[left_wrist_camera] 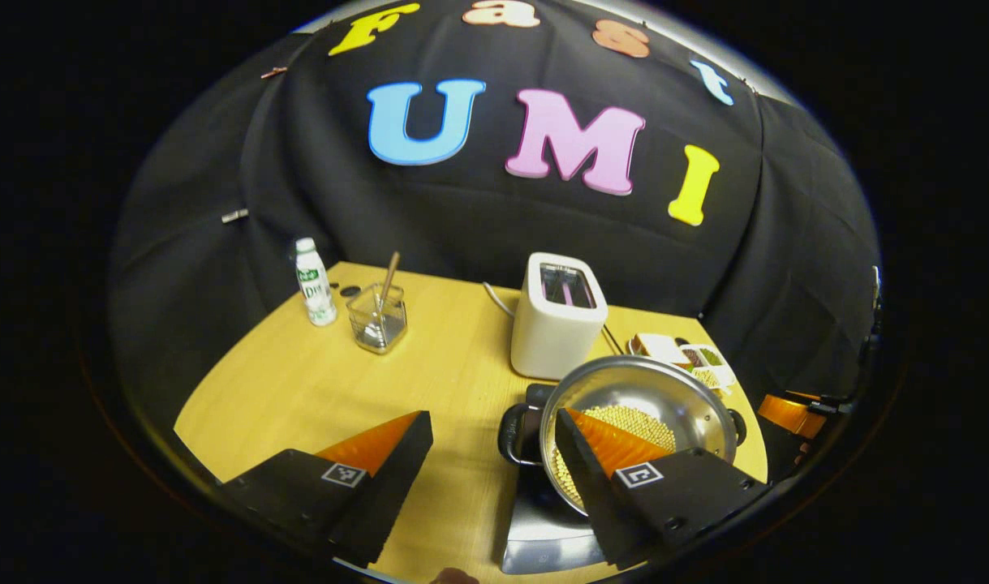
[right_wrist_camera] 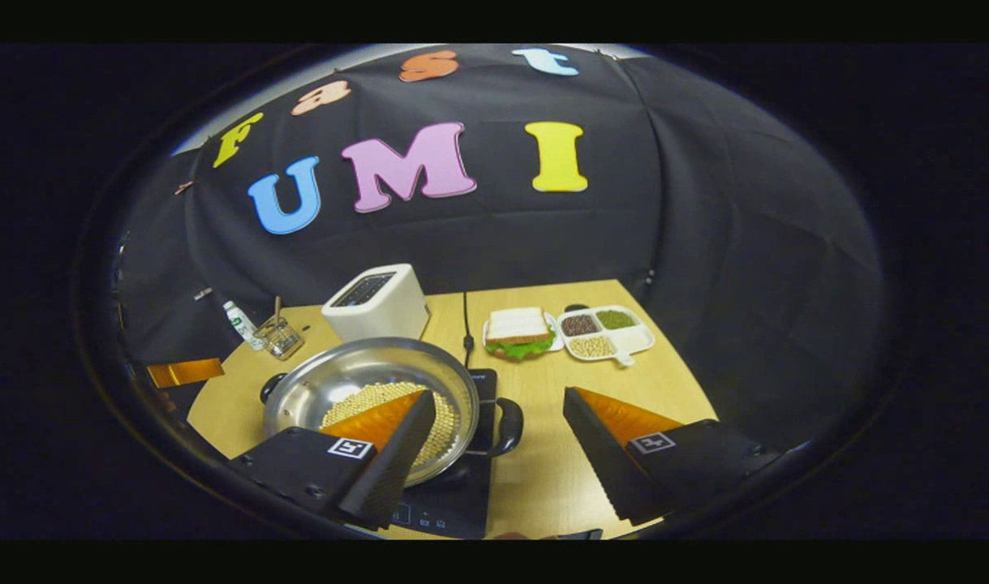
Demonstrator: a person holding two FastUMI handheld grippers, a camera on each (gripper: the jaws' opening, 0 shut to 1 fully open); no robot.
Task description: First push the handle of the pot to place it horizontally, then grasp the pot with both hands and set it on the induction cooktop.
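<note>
A steel pot [left_wrist_camera: 648, 389] [right_wrist_camera: 356, 377] holding small yellow beans sits on the black induction cooktop [left_wrist_camera: 543, 535] [right_wrist_camera: 453, 495]. Its black loop handles point sideways. My left gripper [left_wrist_camera: 492, 415] is open, its fingers spread either side of the pot's left handle [left_wrist_camera: 513, 434], with one finger overlapping the bowl. My right gripper [right_wrist_camera: 498, 396] is open too, straddling the right handle [right_wrist_camera: 508, 426], one finger lying across the pot's rim. Neither pair of fingers presses on a handle. An orange part of the other gripper [left_wrist_camera: 790, 414] [right_wrist_camera: 184, 371] appears at the far side of the pot.
A white toaster [left_wrist_camera: 557, 324] [right_wrist_camera: 376, 302] stands just behind the pot, its cable [right_wrist_camera: 465, 320] running back. A small bottle [left_wrist_camera: 316, 282] and a glass with a stick [left_wrist_camera: 378, 318] stand far left. A sandwich plate [right_wrist_camera: 518, 332] and a divided bean dish [right_wrist_camera: 604, 332] lie at the right.
</note>
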